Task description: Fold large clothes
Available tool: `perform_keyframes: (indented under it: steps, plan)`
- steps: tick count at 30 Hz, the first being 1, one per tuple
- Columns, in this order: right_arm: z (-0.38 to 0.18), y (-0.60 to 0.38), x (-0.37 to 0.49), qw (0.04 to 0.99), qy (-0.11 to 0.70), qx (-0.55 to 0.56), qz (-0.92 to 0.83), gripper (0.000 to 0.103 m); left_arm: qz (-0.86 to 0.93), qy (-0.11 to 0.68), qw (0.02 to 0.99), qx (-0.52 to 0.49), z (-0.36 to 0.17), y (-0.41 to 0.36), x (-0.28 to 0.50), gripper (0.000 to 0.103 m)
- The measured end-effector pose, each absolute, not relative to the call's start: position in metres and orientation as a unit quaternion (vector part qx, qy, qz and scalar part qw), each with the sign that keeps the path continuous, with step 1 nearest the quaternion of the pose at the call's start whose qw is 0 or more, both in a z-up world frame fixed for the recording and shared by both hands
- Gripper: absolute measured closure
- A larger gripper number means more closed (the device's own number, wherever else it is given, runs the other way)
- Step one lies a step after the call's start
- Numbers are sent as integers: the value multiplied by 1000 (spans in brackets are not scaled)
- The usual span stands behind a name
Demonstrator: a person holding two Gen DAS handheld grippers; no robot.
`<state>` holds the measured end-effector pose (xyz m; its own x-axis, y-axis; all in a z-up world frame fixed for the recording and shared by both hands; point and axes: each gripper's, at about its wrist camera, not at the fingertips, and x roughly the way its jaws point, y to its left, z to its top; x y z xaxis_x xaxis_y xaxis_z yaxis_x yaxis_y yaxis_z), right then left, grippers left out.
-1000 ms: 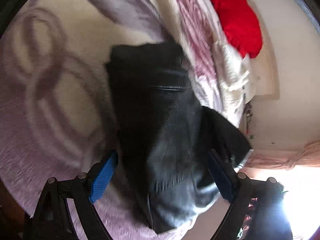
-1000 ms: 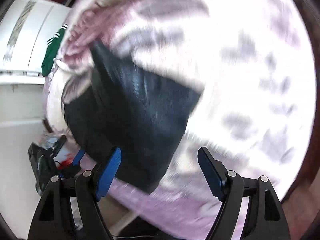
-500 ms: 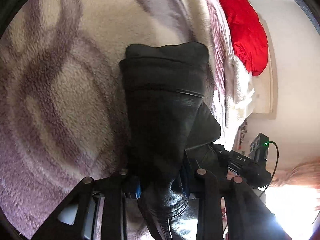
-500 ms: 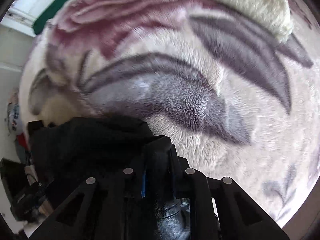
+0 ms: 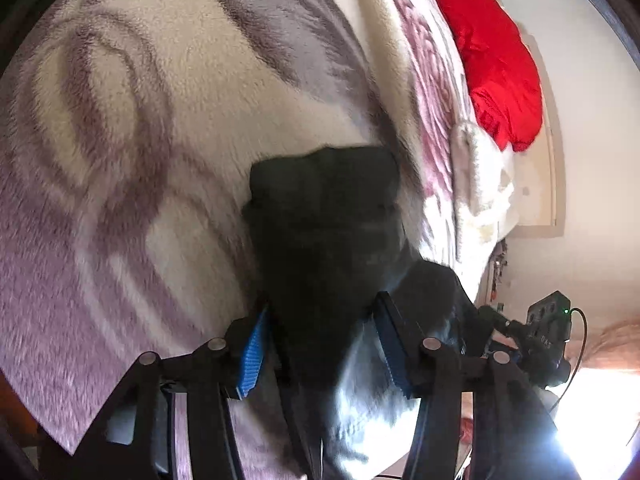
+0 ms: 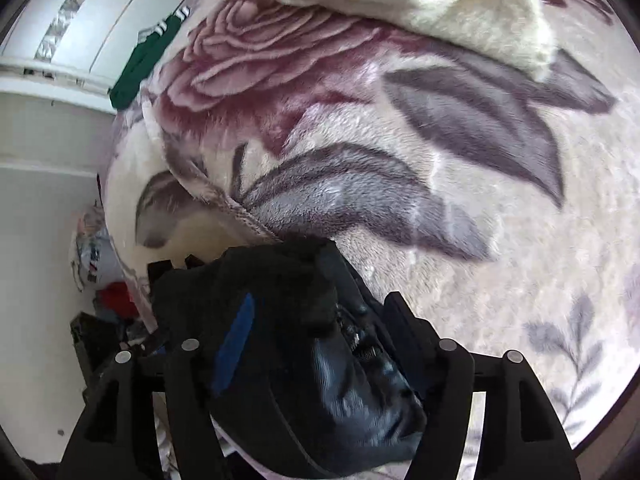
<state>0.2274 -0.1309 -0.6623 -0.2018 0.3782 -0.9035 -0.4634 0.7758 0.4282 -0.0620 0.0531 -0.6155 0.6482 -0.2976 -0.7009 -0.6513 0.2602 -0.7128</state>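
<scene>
A black leather-look jacket (image 5: pixel 328 240) lies folded on the floral plush blanket (image 5: pixel 140 128). My left gripper (image 5: pixel 320 344) is open, its blue pads either side of the jacket's near end, which lies loose between them. In the right wrist view the same jacket (image 6: pixel 320 360) bulges up between the fingers of my right gripper (image 6: pixel 316 344), which is open too. The right-hand pad there is hidden by the fabric.
A red cushion (image 5: pixel 496 64) sits at the bed's far side by the wall. A cream plush throw (image 6: pixel 420 4) lies on the blanket. A green garment (image 6: pixel 140 64) hangs at the bed edge beside a white wardrobe (image 6: pixel 80 12). Clutter lies on the floor (image 6: pixel 104 280).
Half a second ago both grippers were shut on the jacket. Now both have opened and let go. The jacket rests on the blanket.
</scene>
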Motion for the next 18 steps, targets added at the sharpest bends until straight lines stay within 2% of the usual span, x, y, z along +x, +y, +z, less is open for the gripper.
perform_keyframes:
  steps: [2,3,4,5,10,11,14,15,16,17,18]
  plan:
    - [-682,-112,230,604,719,-44,340,33,134,393,688,-595,-622,56,-55,55]
    - [-695,-101,230,580,737,-52,343,35,139,381,697,-591,-621,56,-54,62]
    - [-699,-96,228,572,742,-59,345,56,142,376,705,-585,-619,56,-50,83]
    - [-703,-89,226,571,740,-67,349,101,141,378,708,-580,-619,56,-46,88]
    - [-713,-83,234,594,730,-32,335,102,125,344,666,-650,-653,70,-61,91]
    - [-721,-85,236,586,740,-23,329,102,119,345,664,-653,-654,70,-61,91]
    - [-728,-87,237,573,752,-10,325,99,100,347,652,-667,-647,72,-64,80]
    - [-722,-89,238,565,754,1,334,95,91,347,648,-672,-641,71,-68,70]
    - [-716,-94,238,563,756,5,334,73,86,343,649,-673,-636,70,-72,55]
    - [-705,-104,238,572,751,5,330,44,81,333,654,-674,-631,68,-79,44]
    - [-691,-117,238,587,739,12,330,32,84,322,662,-672,-624,64,-89,28]
